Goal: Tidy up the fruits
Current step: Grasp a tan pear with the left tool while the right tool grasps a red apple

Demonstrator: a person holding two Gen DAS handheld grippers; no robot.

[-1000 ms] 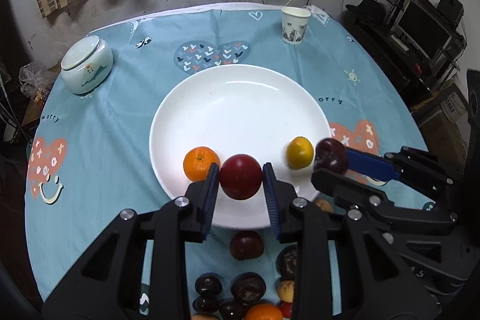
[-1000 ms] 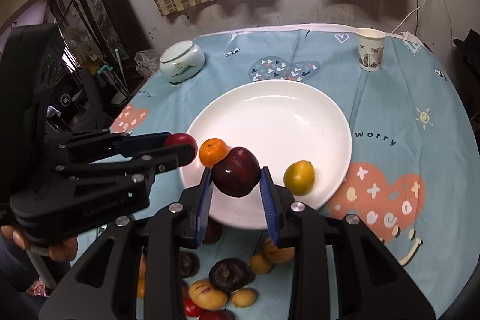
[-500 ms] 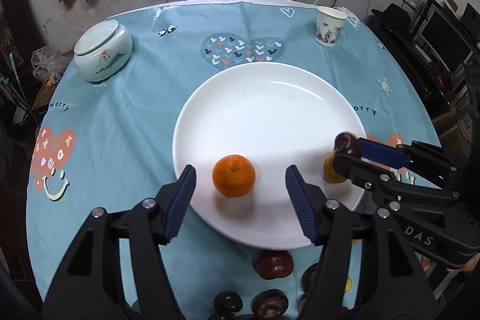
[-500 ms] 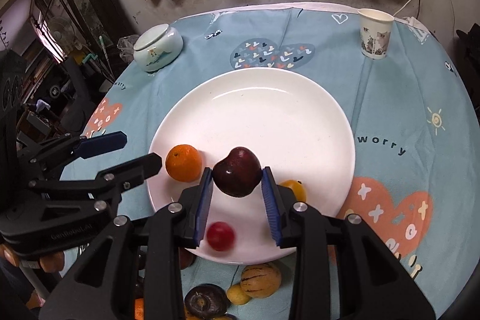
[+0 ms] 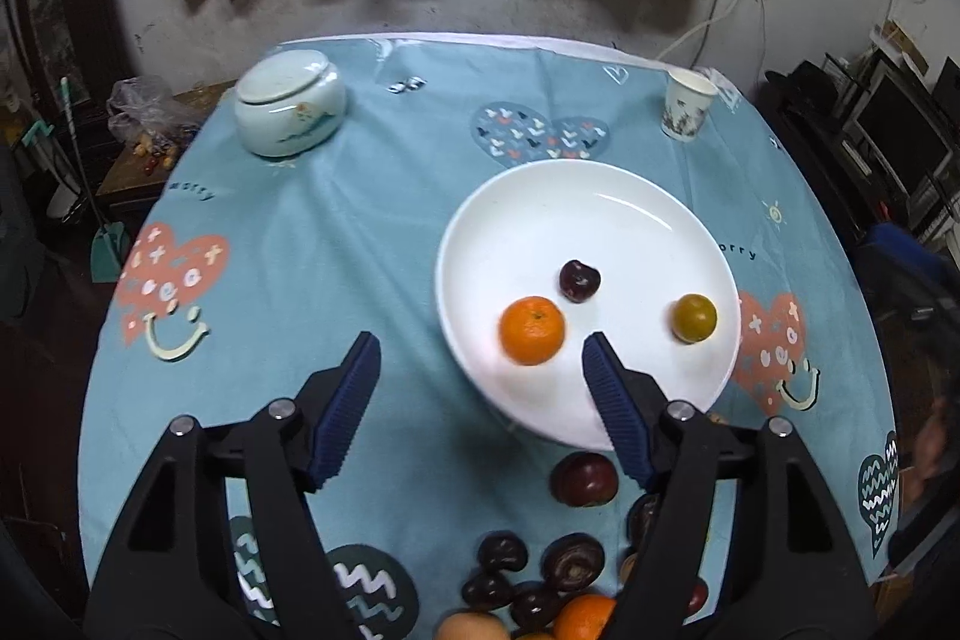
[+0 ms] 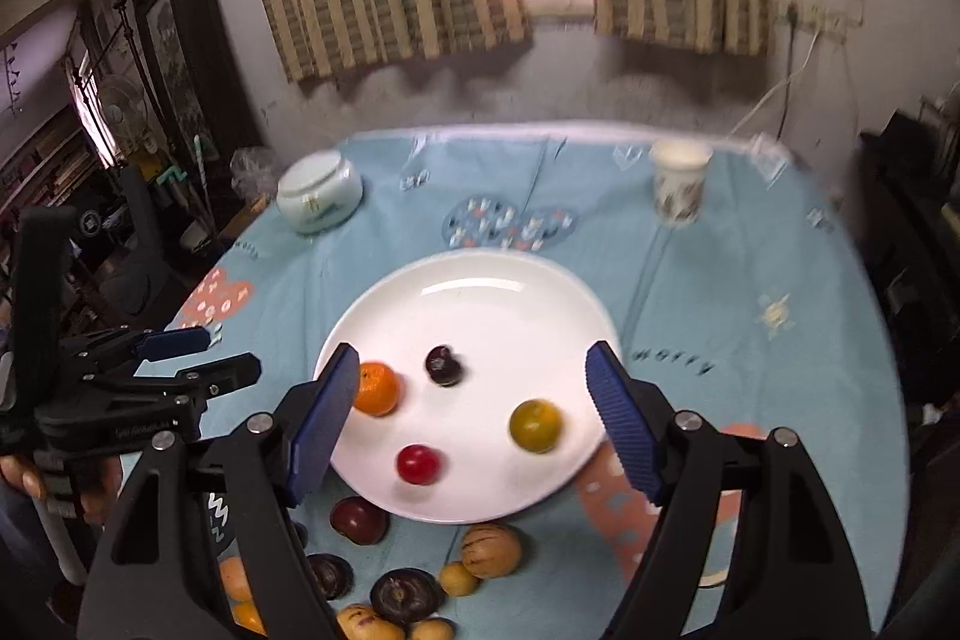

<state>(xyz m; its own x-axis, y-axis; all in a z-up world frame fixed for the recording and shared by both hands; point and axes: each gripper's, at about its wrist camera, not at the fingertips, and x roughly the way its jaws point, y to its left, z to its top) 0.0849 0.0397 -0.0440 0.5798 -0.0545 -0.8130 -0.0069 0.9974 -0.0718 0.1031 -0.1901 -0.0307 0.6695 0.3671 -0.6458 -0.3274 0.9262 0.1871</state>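
A white plate (image 5: pixel 600 220) (image 6: pixel 480 316) holds an orange (image 5: pixel 532 330) (image 6: pixel 376 388), a dark plum (image 5: pixel 579 280) (image 6: pixel 443 366), a yellow-green fruit (image 5: pixel 694 318) (image 6: pixel 536 425) and a small red fruit (image 6: pixel 419 464). My left gripper (image 5: pixel 481 343) (image 6: pixel 233 351) hovers over the plate's near left rim, its jaws opening with nothing pressed between them. Above the plate's near side, my right gripper (image 6: pixel 473 355) is also opening and holds nothing. The red fruit does not show in the left wrist view.
Several loose fruits lie on the blue cloth before the plate: a dark red plum (image 5: pixel 585 478) (image 6: pixel 359 520), a striped yellow fruit (image 6: pixel 491 550), dark ones (image 5: pixel 564 562). A lidded jar (image 5: pixel 290 103) and a paper cup (image 5: pixel 687 106) stand at the back. A hand (image 6: pixel 24 478) grips the left tool.
The left gripper let go of the red fruit and drew back to the left. The right gripper opened, dropped the dark plum on the plate and rose.
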